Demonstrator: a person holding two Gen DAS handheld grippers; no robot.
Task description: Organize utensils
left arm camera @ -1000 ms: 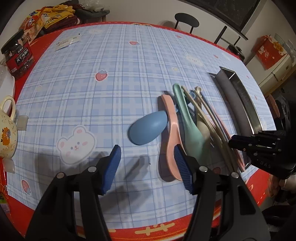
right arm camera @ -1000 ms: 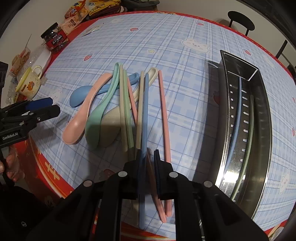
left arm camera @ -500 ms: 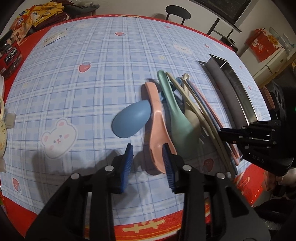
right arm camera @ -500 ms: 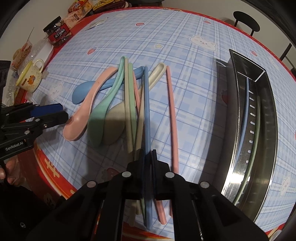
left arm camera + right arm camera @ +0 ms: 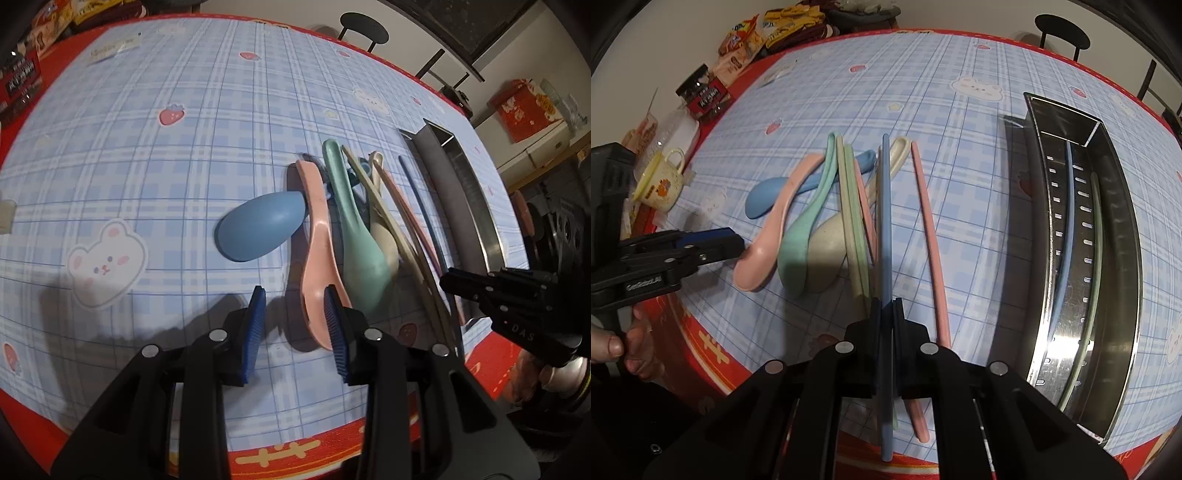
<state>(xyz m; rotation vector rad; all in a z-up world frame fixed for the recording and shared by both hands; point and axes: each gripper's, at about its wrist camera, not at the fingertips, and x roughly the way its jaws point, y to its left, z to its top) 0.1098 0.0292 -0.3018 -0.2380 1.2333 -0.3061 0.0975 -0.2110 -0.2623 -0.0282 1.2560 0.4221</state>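
A pile of utensils lies on the checked tablecloth: a blue spoon (image 5: 258,229), a pink spoon (image 5: 319,254), a green spoon (image 5: 356,240), a beige spoon (image 5: 827,240) and several chopsticks. My right gripper (image 5: 886,306) is shut on a blue chopstick (image 5: 885,221) and holds it a little above the pile. My left gripper (image 5: 295,295) is open, its right finger by the pink spoon's bowl. The steel tray (image 5: 1123,236) at the right holds a blue chopstick (image 5: 1065,236) and a green one (image 5: 1099,236).
A pink chopstick (image 5: 929,236) lies apart, right of the pile. A yellow mug (image 5: 663,181), a jar (image 5: 701,96) and snack bags (image 5: 764,33) stand at the table's left and far edge. The red table edge (image 5: 295,450) runs close below both grippers.
My right gripper has shut on the blue chopstick and lifted it off the pile. My left gripper has moved right toward the pink spoon, narrowing, then opening slightly.
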